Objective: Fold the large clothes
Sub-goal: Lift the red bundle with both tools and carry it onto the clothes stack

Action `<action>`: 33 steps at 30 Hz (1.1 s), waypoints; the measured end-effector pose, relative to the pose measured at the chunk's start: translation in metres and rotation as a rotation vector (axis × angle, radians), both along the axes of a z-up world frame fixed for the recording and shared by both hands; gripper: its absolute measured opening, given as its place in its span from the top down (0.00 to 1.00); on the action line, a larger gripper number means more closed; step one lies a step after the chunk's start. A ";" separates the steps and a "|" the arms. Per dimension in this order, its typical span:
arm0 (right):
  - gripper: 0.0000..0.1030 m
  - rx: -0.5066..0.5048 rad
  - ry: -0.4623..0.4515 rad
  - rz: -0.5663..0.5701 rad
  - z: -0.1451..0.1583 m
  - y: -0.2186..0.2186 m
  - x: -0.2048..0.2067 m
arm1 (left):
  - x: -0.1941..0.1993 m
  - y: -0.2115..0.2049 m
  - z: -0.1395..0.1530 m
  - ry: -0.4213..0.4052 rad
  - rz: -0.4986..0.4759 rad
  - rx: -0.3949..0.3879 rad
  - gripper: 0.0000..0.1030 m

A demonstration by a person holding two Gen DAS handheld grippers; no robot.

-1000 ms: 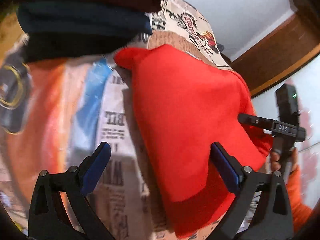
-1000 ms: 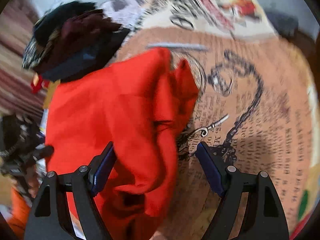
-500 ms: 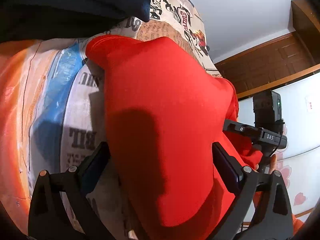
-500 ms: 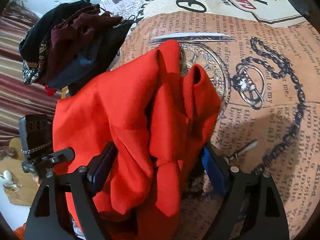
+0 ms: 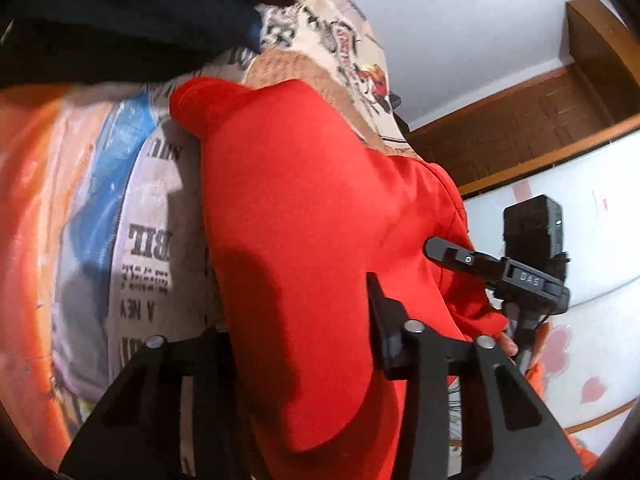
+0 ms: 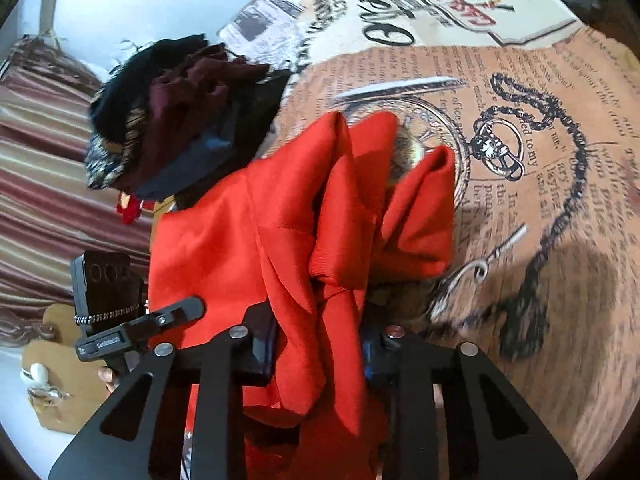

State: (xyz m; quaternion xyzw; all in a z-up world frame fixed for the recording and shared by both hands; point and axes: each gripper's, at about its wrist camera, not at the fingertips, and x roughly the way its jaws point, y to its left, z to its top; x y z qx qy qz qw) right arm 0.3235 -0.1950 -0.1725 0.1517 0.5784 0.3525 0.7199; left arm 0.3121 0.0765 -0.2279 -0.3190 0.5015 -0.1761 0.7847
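Left tongs (image 5: pixel 300 336) clamp red garment (image 5: pixel 320 220); right tongs (image 6: pixel 320 344) pinch same garment.

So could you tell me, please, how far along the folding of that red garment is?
Early. Done: only the grasp, with the left claw and right claw both closed on the red garment. In hand: the garment is bunched in loose folds on the printed bedspread. Left: spreading it flat and every fold. The dark clothes pile lies untouched beside it.
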 end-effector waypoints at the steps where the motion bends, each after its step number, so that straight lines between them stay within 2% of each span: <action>1: 0.76 -0.002 -0.015 0.000 0.006 0.002 -0.003 | -0.004 -0.003 0.010 -0.016 -0.003 0.017 0.63; 5: 0.76 0.013 -0.104 -0.004 0.044 0.004 -0.022 | -0.019 -0.007 0.052 -0.098 -0.009 0.081 0.63; 7: 0.76 0.030 -0.142 -0.004 0.062 0.010 -0.026 | -0.024 -0.002 0.086 -0.158 -0.005 0.111 0.63; 11: 0.76 0.068 -0.256 0.009 0.117 0.030 -0.034 | -0.029 0.016 0.141 -0.251 0.014 0.144 0.63; 13: 0.76 0.091 -0.306 0.017 0.142 0.048 -0.033 | -0.028 0.035 0.177 -0.308 0.035 0.155 0.63; 17: 0.76 0.133 -0.408 0.040 0.193 0.082 -0.025 | -0.010 0.070 0.229 -0.369 0.075 0.156 0.63; 22: 0.76 0.176 -0.473 0.061 0.229 0.127 -0.001 | 0.007 0.133 0.286 -0.445 0.140 0.188 0.63; 25: 0.76 0.192 -0.516 0.063 0.245 0.157 0.019 | 0.028 0.158 0.302 -0.472 0.167 0.225 0.63; 28: 0.76 0.202 -0.527 0.059 0.249 0.187 0.046 | 0.062 0.186 0.303 -0.468 0.197 0.245 0.63; 30: 0.76 0.195 -0.522 0.058 0.242 0.204 0.064 | 0.086 0.208 0.294 -0.446 0.225 0.248 0.62; 33: 0.76 0.151 -0.510 0.055 0.220 0.228 0.089 | 0.122 0.229 0.261 -0.391 0.231 0.284 0.60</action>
